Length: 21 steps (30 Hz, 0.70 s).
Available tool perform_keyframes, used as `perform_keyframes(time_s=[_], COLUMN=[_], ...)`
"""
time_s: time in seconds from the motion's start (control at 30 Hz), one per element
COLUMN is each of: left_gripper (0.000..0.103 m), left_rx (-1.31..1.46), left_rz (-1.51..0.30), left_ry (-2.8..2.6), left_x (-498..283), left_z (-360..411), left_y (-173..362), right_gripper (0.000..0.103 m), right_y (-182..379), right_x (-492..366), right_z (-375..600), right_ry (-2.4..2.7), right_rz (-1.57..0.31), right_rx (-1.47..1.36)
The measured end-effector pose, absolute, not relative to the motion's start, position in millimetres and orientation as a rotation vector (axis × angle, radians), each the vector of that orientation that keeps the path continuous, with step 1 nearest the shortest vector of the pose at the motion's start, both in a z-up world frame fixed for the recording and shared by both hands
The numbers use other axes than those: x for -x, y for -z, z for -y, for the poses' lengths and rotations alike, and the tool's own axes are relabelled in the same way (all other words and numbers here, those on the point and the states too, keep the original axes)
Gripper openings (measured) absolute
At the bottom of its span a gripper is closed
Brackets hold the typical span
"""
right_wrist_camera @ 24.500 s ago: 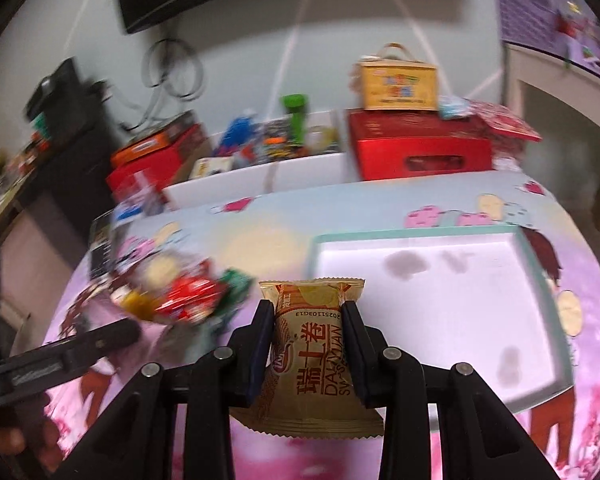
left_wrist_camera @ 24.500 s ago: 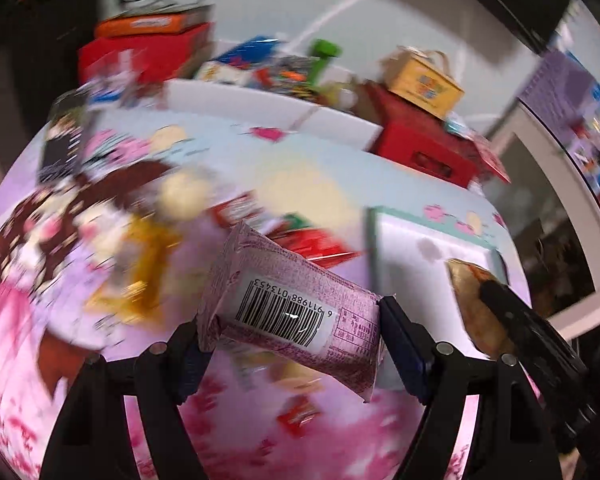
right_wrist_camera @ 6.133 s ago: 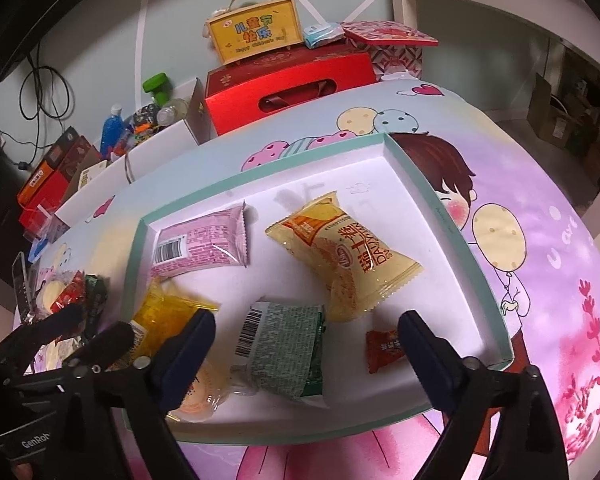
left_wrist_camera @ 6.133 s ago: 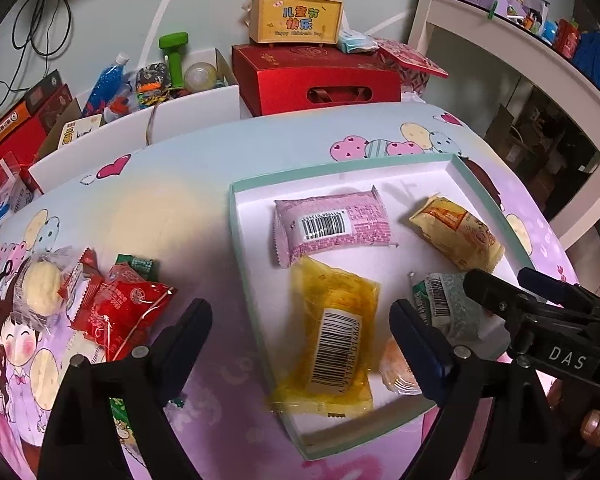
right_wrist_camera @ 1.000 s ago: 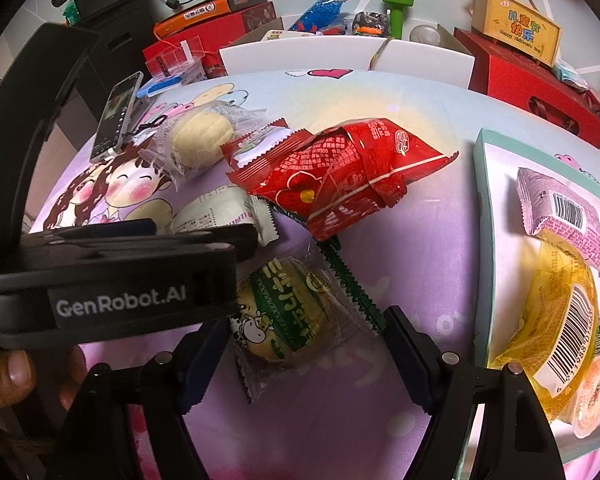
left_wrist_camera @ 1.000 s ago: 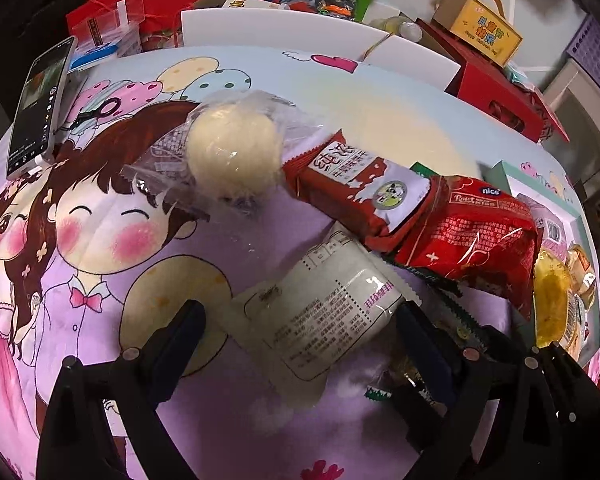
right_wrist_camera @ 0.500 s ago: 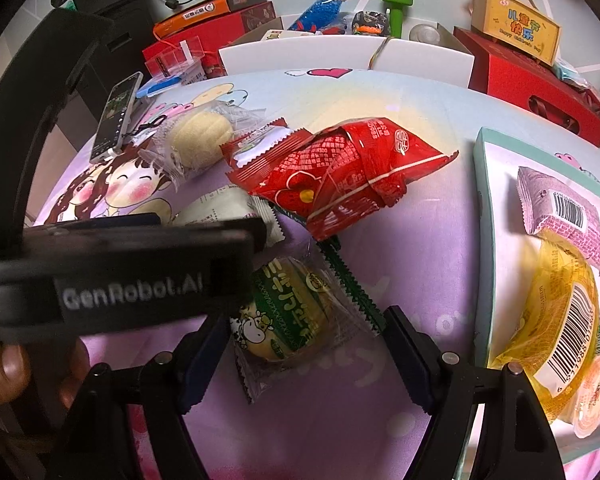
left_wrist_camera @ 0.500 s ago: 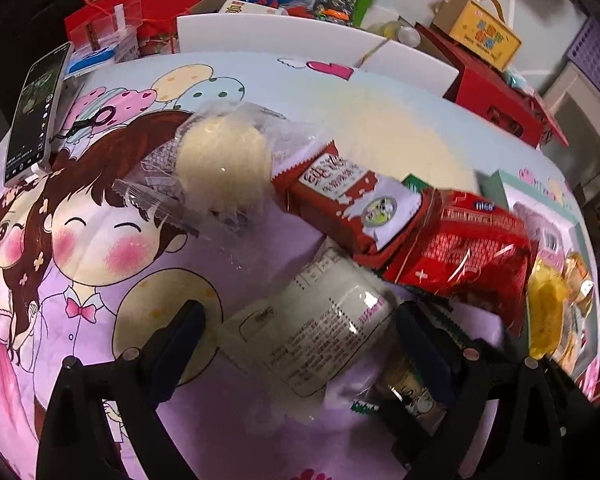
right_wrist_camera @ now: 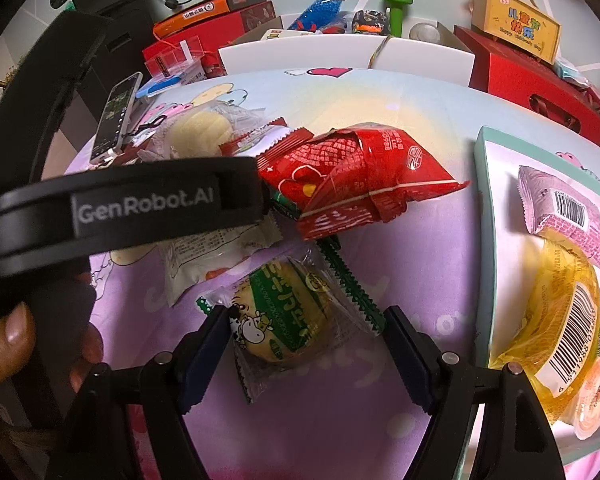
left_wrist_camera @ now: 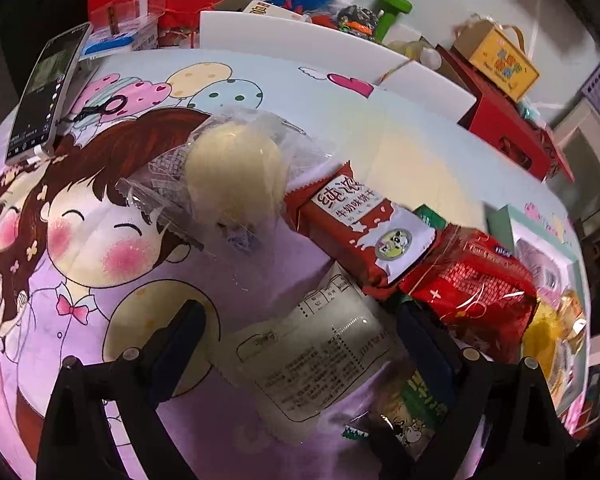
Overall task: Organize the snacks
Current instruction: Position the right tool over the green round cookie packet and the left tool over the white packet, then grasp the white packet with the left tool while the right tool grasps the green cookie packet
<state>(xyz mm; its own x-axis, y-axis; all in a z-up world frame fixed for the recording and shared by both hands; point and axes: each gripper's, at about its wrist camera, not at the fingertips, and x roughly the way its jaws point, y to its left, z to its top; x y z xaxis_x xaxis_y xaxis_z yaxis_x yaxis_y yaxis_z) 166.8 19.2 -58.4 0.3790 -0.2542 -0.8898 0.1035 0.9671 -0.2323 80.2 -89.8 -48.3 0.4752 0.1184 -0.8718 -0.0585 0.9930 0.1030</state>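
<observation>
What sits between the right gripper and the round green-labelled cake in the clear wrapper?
Nothing visible: the right gripper straddles the green-labelled cake, jaws open. A dark green serrated wrapper edge lies beside it.

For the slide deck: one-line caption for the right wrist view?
Open right gripper straddles a green-labelled snack on the cartoon tablecloth; tray with sorted packets at right.

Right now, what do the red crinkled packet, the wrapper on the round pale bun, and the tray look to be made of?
Red crinkled packet: glossy plastic or foil film, judging by sharp creases and bright glints. Wrapper on the round pale bun: thin clear plastic film; the bun shows through, and the edge is serrated. Tray: matte, with a white floor and teal rim, rigid; it could be coated cardboard or plastic.
</observation>
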Motion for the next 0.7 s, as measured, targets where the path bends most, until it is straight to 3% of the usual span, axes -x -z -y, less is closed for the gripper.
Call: perform_keyframes(time_s=[0.1, 0.2, 0.27, 0.3, 0.43, 0.7], left_gripper=[0.094, 0.081, 0.058, 0.051, 0.048, 0.043], left_rx=[0.119, 0.126, 0.136, 0.137, 0.145, 0.161], left_rz=[-1.164, -1.160, -1.157, -1.158, -1.159, -1.168], left_ry=[0.216, 0.216, 0.224, 0.227, 0.232, 0.249], left_x=[-165, -162, -160, -160, -154, -145], left_z=[-16, -19, -21, -21, -25, -34], left_y=[58, 56, 54, 53, 53, 50], right_gripper=[0.080, 0.073, 0.069, 0.069, 0.059, 0.054], right_y=[48, 47, 47, 47, 45, 43], right_x=[-80, -80, -80, -80, -79, -79], right_z=[90, 89, 89, 89, 87, 88], right_ry=[-0.108, -0.107, -0.109, -0.112, -0.127, -0.138], right_rz=[-1.071, -1.069, -1.069, -1.070, -1.067, -1.067], right_rx=[-0.060, -0.057, -0.059, -0.060, -0.062, -0.061])
